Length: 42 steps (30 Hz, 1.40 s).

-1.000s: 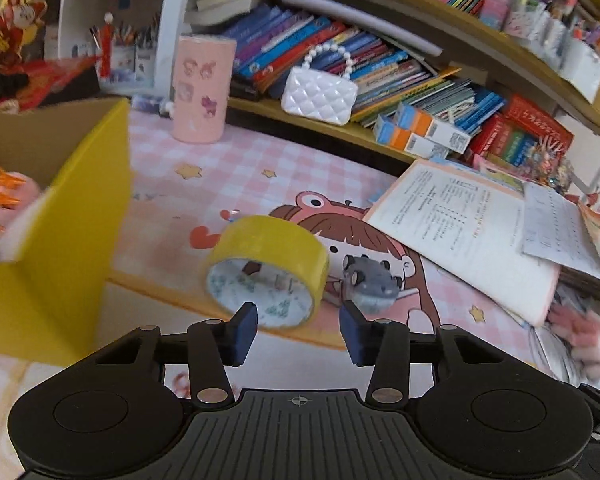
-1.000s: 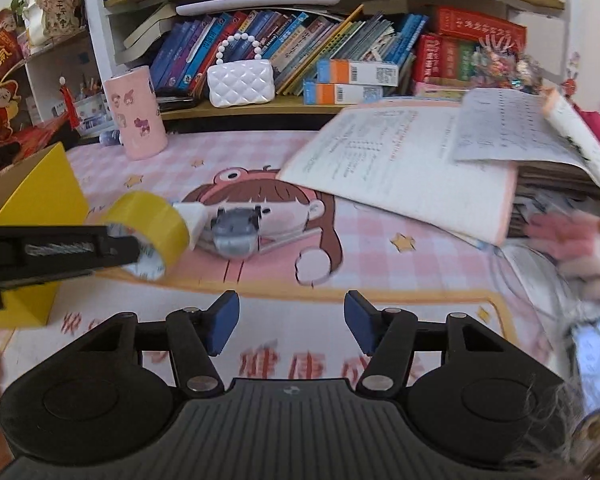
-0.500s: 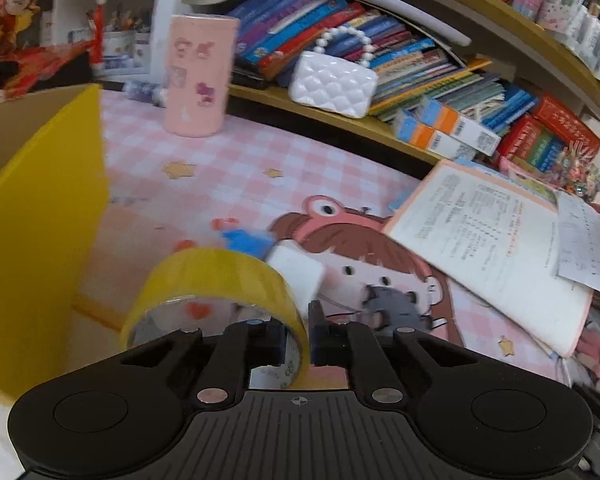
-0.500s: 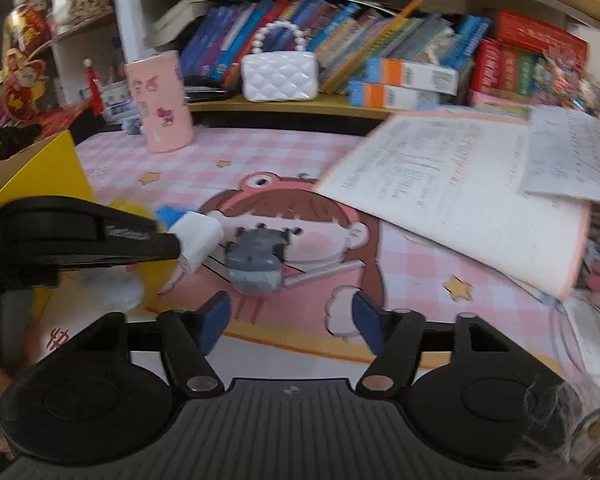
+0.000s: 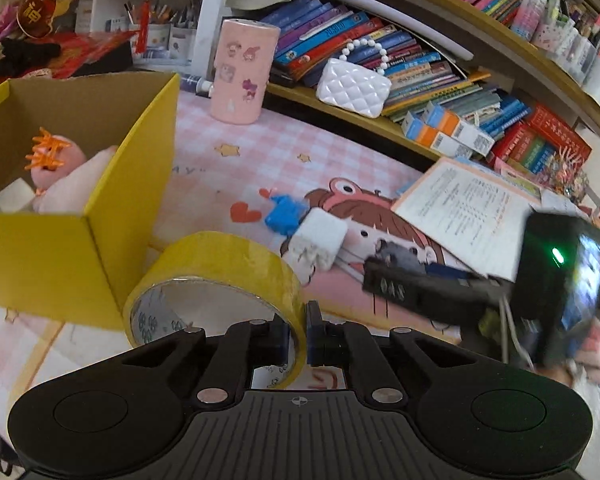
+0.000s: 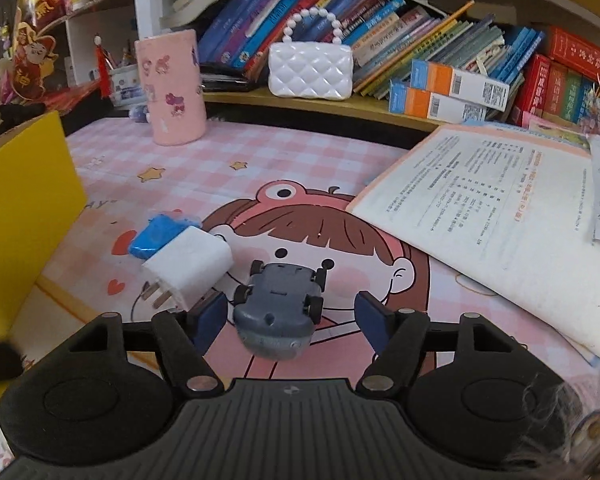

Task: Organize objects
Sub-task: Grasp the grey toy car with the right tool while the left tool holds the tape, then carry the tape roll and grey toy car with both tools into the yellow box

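Observation:
My left gripper (image 5: 298, 330) is shut on the rim of a yellow tape roll (image 5: 216, 276), held just right of the open yellow cardboard box (image 5: 112, 216). The box holds a pink plush toy (image 5: 66, 184). My right gripper (image 6: 288, 320) is open, its fingers on either side of a grey toy car (image 6: 280, 308) lying on the pink mat, apart from it. A white charger plug (image 6: 188, 268) and a blue object (image 6: 160, 236) lie just left of the car. The right gripper also shows in the left wrist view (image 5: 384, 280), blurred, over the car.
A pink cylinder holder (image 6: 172, 88) stands at the back of the mat. An open workbook (image 6: 492, 224) lies at the right. A white quilted purse (image 6: 310, 70) and rows of books (image 6: 400, 52) fill the low shelf behind.
My left gripper closed on the tape roll and lifted it toward the box. My right gripper moved forward and down until its fingers straddle the toy car.

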{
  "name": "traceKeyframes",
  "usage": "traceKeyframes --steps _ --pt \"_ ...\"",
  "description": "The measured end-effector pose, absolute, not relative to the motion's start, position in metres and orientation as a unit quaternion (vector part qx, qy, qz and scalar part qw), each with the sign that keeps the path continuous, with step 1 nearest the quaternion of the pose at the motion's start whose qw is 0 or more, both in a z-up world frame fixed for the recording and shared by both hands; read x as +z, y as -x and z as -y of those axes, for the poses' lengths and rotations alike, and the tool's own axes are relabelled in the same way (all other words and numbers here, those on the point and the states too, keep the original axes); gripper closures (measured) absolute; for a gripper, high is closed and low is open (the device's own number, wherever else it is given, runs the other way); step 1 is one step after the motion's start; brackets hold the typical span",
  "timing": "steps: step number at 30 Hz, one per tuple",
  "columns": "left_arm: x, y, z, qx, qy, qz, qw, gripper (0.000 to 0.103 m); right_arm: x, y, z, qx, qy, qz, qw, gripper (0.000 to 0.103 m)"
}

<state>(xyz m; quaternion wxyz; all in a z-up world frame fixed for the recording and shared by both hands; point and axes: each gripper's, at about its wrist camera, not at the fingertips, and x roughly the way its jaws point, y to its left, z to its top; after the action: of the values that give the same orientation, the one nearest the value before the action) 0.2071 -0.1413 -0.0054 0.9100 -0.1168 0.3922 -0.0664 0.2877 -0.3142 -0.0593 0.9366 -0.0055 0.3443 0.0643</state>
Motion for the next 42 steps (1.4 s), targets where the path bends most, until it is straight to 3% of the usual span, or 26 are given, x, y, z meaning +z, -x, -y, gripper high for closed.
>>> traceKeyframes --steps 1,3,22,42 --pt "-0.005 -0.204 0.142 -0.067 0.114 -0.392 0.91 0.097 -0.06 -0.29 0.315 0.063 0.002 -0.347 0.936 0.039" --pt "-0.004 -0.199 0.141 -0.067 0.112 -0.391 0.911 0.097 -0.062 -0.294 0.317 0.069 -0.009 -0.353 0.933 0.062" --pt "0.006 -0.119 0.085 -0.081 0.141 -0.371 0.914 0.097 -0.009 -0.179 0.31 0.059 -0.076 -0.367 0.925 0.062" --pt "0.005 -0.025 -0.041 -0.022 0.158 -0.364 0.917 0.097 -0.007 -0.053 0.147 0.155 -0.027 -0.402 0.902 0.062"
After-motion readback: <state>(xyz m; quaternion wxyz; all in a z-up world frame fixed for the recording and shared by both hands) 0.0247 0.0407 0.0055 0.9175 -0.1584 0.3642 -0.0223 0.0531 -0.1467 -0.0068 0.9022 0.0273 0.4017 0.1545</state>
